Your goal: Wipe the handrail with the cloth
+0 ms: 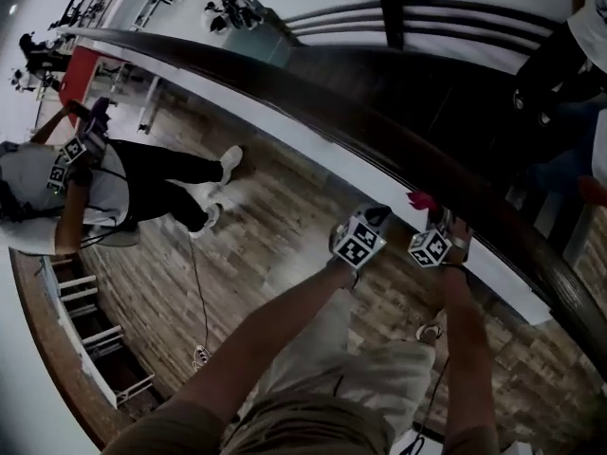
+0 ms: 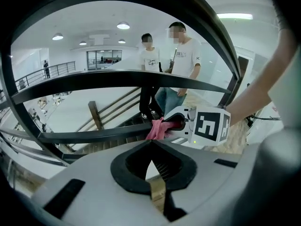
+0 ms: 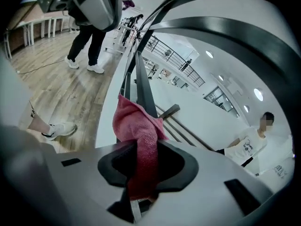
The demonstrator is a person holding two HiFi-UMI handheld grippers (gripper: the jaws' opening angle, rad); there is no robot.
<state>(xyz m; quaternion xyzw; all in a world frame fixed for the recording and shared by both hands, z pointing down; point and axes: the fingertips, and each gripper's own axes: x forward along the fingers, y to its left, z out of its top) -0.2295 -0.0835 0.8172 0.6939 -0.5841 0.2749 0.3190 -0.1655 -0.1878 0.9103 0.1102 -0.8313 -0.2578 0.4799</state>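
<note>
Right gripper view has the right hand-held gripper [image 3: 141, 150] clamped on the pink cloth [image 3: 137, 126]. A strip of the fabric is pinched between the jaws and the loose bunch stands up beyond them. That bunch lies against the dark handrail [image 3: 143, 81], which runs away toward the far end of the hall. I cannot tell from this angle whether it is pressed firmly or only brushing.

Left gripper view shows the left hand-held gripper [image 2: 151, 147] with its jaws together and nothing between them. It sits just beside the right one and is aimed at the railing. It takes no part in the hold.

From the head view, both tools sit at the inner edge of the curved rail, over the wooden floor [image 1: 275, 235]. The cloth shows as a small pink tip by the right tool. Long stretches of rail lead away on both sides of that spot.

The cloth is picked up and brought to the rail, so the set-up part looks finished. No surface mark shows which part has been rubbed, so how much is wiped cannot be read. By my judgement most of the length is left to cover, by sliding the cloth along the top.
</note>
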